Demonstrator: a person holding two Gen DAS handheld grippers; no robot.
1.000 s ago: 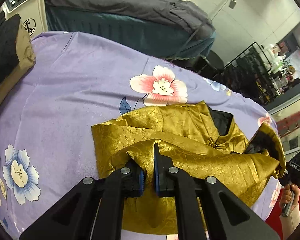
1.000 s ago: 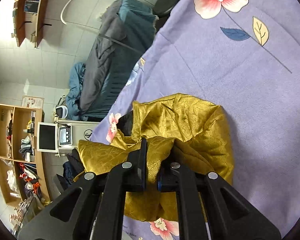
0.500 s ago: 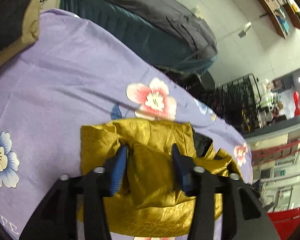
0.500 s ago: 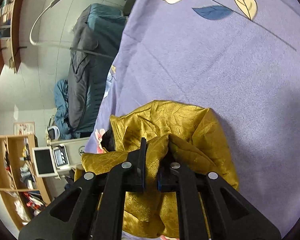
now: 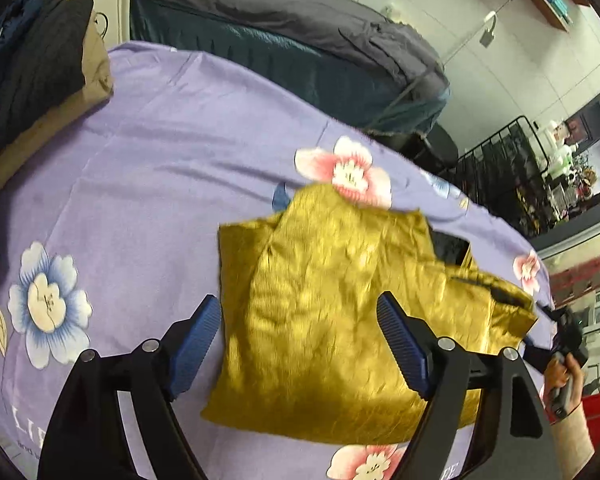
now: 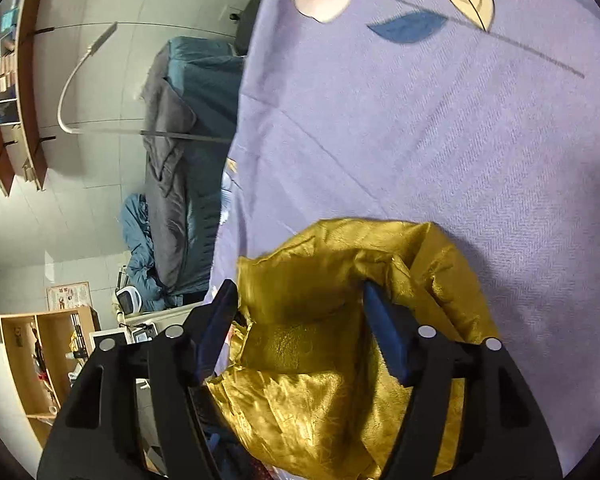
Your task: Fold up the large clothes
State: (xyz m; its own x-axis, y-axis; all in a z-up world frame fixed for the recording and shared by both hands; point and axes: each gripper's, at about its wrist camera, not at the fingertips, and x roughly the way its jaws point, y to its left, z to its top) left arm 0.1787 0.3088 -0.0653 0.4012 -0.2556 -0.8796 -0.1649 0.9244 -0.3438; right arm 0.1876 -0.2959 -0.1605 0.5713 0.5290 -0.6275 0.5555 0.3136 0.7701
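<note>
Left gripper (image 5: pixel 300 322): jaws opening, blue pads wide apart and clear of the cloth; the gold garment (image 5: pixel 340 312) lies below and between them, not pinched. Right gripper (image 6: pixel 300 312): jaws likewise opening, pads astride a raised fold of the same garment (image 6: pixel 340 340), with no visible pressure on it.

The garment rests folded into a rough rectangle on the lilac flowered sheet (image 5: pixel 160 168), near the sheet's right-hand edge as the left wrist view shows it, a dark lining exposed at its far right corner. The right hand (image 5: pixel 566 376) appears at that edge, gripping its handle.

Surface: sheet printed with pink and blue blossoms. A stack of dark and tan folded clothes (image 5: pixel 40 92) sits at the far left corner. Beyond the far edge stands a teal couch (image 5: pixel 280 60) draped with a grey cover (a black metal rack (image 5: pixel 500 168) is to its right). Wooden shelves (image 6: pixel 12 80) hang on the tiled wall.

Change from one second ago: both grippers were then clamped on bunched gold cloth; both have since let go, and the garment now lies flatter and squarer.
</note>
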